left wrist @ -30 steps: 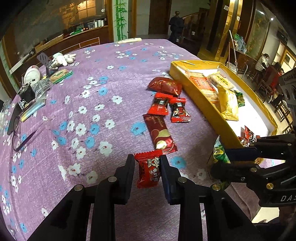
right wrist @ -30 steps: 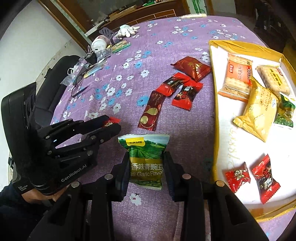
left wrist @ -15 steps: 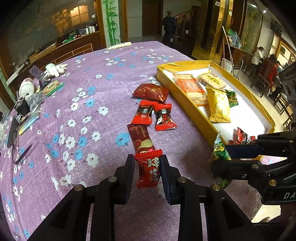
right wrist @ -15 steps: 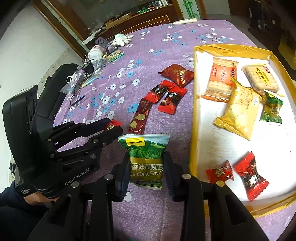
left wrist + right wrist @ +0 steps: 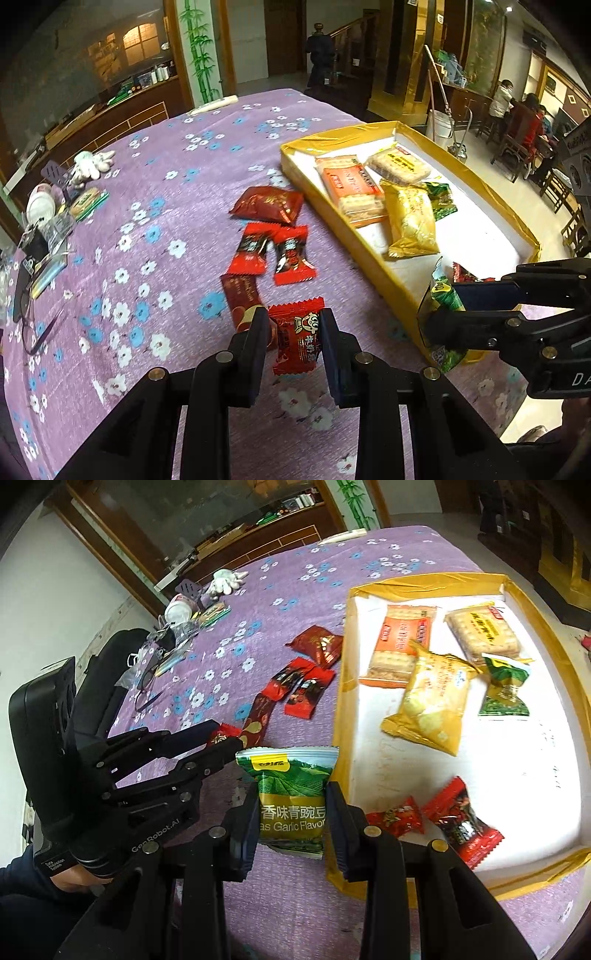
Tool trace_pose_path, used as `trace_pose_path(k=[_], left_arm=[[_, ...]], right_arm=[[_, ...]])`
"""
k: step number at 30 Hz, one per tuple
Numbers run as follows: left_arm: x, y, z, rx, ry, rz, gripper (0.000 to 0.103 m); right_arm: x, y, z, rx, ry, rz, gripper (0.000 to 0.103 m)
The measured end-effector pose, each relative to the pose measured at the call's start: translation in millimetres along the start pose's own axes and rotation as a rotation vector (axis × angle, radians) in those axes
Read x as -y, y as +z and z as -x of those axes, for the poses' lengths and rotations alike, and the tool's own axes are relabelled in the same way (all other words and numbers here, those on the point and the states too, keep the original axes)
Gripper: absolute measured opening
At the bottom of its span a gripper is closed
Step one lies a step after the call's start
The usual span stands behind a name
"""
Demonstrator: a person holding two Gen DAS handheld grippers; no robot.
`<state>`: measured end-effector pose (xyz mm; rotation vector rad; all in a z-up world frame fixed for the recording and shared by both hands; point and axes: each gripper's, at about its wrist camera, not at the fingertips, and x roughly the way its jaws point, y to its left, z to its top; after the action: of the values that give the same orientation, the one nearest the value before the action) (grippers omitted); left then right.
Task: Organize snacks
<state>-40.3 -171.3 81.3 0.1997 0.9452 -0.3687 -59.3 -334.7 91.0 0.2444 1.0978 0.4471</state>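
Observation:
My left gripper (image 5: 293, 334) is shut on a small red candy packet (image 5: 297, 339), held above the purple cloth. My right gripper (image 5: 291, 810) is shut on a green garlic pea packet (image 5: 291, 797), held over the near left edge of the yellow tray (image 5: 341, 686). In the left wrist view the right gripper (image 5: 439, 304) and its green packet (image 5: 443, 295) hang at the tray (image 5: 369, 251) wall. The tray holds biscuit packs, a yellow snack bag (image 5: 434, 701), a green packet (image 5: 504, 688) and two red candies (image 5: 461, 821). Several red snacks (image 5: 271, 251) lie on the cloth left of the tray.
A purple flowered cloth (image 5: 166, 192) covers the table. At the far left edge lie glasses (image 5: 26, 306), a white cup (image 5: 38, 205), small packets and a white glove (image 5: 92, 162). People sit at tables in the room beyond the tray.
Both grippers have moved right toward the tray with their packets still held. The green packet now hangs over the tray's near left edge.

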Motion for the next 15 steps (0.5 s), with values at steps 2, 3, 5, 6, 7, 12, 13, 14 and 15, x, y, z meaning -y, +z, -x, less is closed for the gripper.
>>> trace_pose_path(k=[2,3,5,6,7,12,13,14,15], left_arm=[[4.2,3.2,0.0,0.004,-0.004,-0.008,0.028],[6.6,5.1,-0.1,0.006,-0.007,-0.012,0.028],[11.1,8.4,-0.2,0.009,-0.012,-0.020,0.028],[13.6,10.6,-0.2,0.012,-0.015,-0.025,0.028],[15.5,12.5,-0.2,0.015,-0.018,-0.028,0.028],[25.3,21.6,-1.8,0.027,-0.038,-0.042,0.028],[26.6,22.8,-2.8,0.027,-0.042,-0.042,0.028],[27.8,23.6,-3.7,0.026,-0.044,-0.042,0.028],[28.3,24.4,-4.7,0.026,-0.046,-0.039,0.028]], right_arm=[[4.4,-0.5,3.9,0.010,-0.001,-0.009,0.033],[7.0,-0.8,6.6,0.016,-0.001,-0.014,0.033],[11.1,-0.8,10.0,0.024,-0.006,-0.021,0.033],[13.5,-1.1,11.9,0.029,-0.006,-0.027,0.033],[16.6,-1.2,14.3,0.034,-0.010,-0.034,0.033],[30.4,-2.6,24.9,0.056,-0.013,-0.064,0.028],[33.4,-3.2,26.6,0.057,-0.013,-0.069,0.026],[35.7,-3.6,27.7,0.055,-0.014,-0.073,0.025],[37.6,-3.9,29.0,0.055,-0.017,-0.076,0.025]])
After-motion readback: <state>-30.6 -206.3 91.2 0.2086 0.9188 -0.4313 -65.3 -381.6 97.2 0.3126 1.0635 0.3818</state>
